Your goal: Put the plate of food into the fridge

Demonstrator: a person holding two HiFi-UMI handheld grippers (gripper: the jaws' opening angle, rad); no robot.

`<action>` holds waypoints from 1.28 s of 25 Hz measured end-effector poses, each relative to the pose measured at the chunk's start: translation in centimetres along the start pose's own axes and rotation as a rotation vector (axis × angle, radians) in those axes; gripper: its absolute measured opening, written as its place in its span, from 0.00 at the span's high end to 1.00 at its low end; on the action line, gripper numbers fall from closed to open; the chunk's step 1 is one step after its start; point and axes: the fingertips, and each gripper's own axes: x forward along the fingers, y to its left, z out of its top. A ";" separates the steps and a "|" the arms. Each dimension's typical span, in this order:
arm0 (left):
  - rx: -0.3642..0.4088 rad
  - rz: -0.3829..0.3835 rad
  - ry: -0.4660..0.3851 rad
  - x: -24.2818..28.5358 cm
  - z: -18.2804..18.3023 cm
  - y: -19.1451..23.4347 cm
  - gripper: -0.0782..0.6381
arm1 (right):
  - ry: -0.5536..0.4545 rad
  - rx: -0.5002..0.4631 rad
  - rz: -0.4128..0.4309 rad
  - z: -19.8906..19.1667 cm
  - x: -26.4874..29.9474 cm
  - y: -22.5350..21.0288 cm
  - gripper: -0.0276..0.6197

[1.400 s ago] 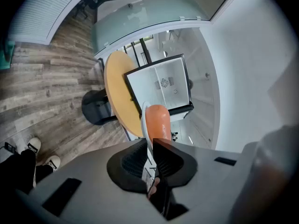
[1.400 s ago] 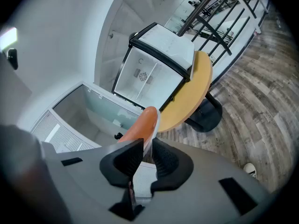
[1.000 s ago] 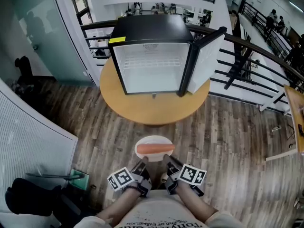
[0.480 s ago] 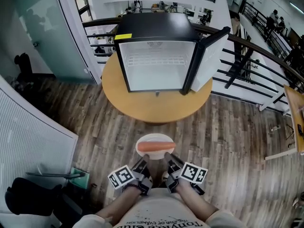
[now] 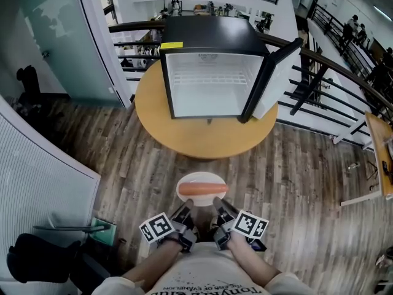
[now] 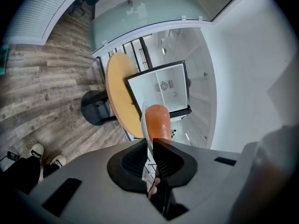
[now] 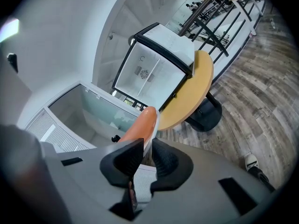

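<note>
A white plate [image 5: 184,183] carrying an orange sausage [image 5: 201,189] hangs level over the wooden floor, short of the round table [image 5: 202,137]. My left gripper [image 5: 186,208] is shut on the plate's near left rim. My right gripper [image 5: 217,204] is shut on its near right rim. In the left gripper view the plate [image 6: 143,121] shows edge-on between the jaws of the left gripper [image 6: 150,146], with the sausage [image 6: 157,122] beyond. The right gripper [image 7: 147,149] pinches the plate [image 7: 156,119] under the sausage [image 7: 140,125]. On the table stands the black mini fridge [image 5: 212,39], empty, with its door [image 5: 275,72] swung open to the right.
A black railing [image 5: 319,72] curves behind and right of the table. At the left rises a glass wall [image 5: 49,35], with a white slatted panel [image 5: 37,177] nearer. A black bag [image 5: 31,254] and a green item [image 5: 103,231] lie at the lower left. A wooden tabletop edge [image 5: 382,146] shows at the right.
The fridge and table have shifted right and slightly up in the head view. The plate stays held by both grippers in front of the person.
</note>
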 end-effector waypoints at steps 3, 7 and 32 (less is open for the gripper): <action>-0.009 -0.007 0.003 0.2 0.2 0.2 0.82 | -0.004 0.000 -0.006 0.1 0.3 -0.2 0.85; -0.017 -0.003 0.006 1.2 1.1 0.6 0.82 | -0.009 0.013 -0.005 0.7 1.5 -0.6 0.85; -0.032 0.031 -0.072 22.5 11.8 -1.9 0.82 | 0.065 0.015 0.052 20.1 16.3 -5.5 0.85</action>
